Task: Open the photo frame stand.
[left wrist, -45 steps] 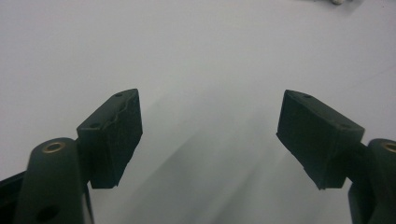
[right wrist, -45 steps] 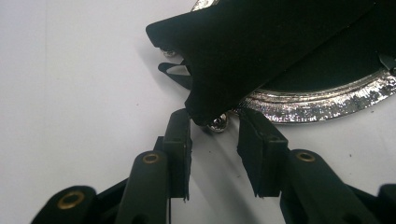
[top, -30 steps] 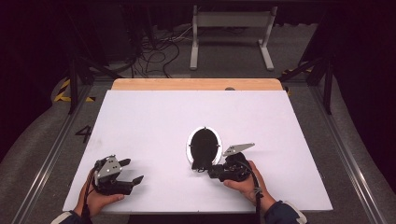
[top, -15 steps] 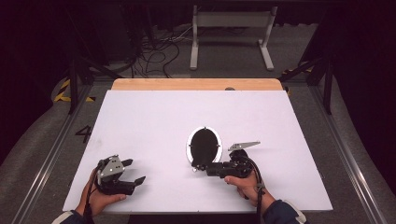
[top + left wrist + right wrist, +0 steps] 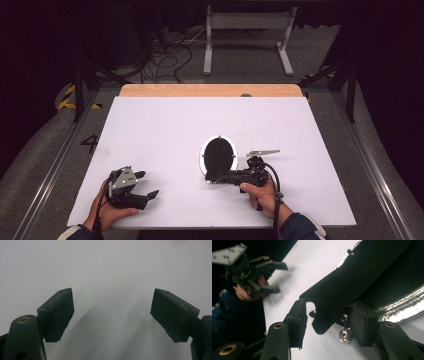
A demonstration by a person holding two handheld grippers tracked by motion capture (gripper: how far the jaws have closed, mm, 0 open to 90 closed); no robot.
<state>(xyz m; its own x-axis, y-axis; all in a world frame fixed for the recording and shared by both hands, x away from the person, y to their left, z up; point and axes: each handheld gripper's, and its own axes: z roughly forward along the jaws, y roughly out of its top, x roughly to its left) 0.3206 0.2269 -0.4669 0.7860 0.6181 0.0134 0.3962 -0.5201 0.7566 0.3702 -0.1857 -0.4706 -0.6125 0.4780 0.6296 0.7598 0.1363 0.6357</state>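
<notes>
Scene: I sit at a white surface (image 5: 160, 130) with a wooden strip along its far edge, holding a claw in each hand; dark floor and cables lie beyond it.

Object in hand: a black oval mirror (image 5: 219, 156) with a shiny silver rim lies flat near the middle of the surface, slightly toward my right side. In the right gripper view (image 5: 387, 277) its dark face and bright rim take up the upper right corner.

Mirror's stand: a flat black tab (image 5: 337, 297) sticks out from the near edge of the mirror, with a small silver ball (image 5: 344, 335) just beneath it.

Right claw (image 5: 214, 178): my right hand (image 5: 262, 195) holds it level, pointing across toward my left, at the near edge of the mirror. In the right gripper view (image 5: 325, 326) the black tab sits between the two jaws. The jaws have just been opening; the left pad stands off the tab with white surface showing in the gap, while the right pad is close against the mirror's underside, and I cannot tell if it touches.

Left claw (image 5: 145, 186): my left hand (image 5: 107, 212) rests it on the near left part of the surface, well apart from the mirror. In the left gripper view (image 5: 112, 312) its two black pads are spread wide, with bare white surface between them.

Cable: a black lead (image 5: 274, 185) runs from the right claw back over my wrist.
</notes>
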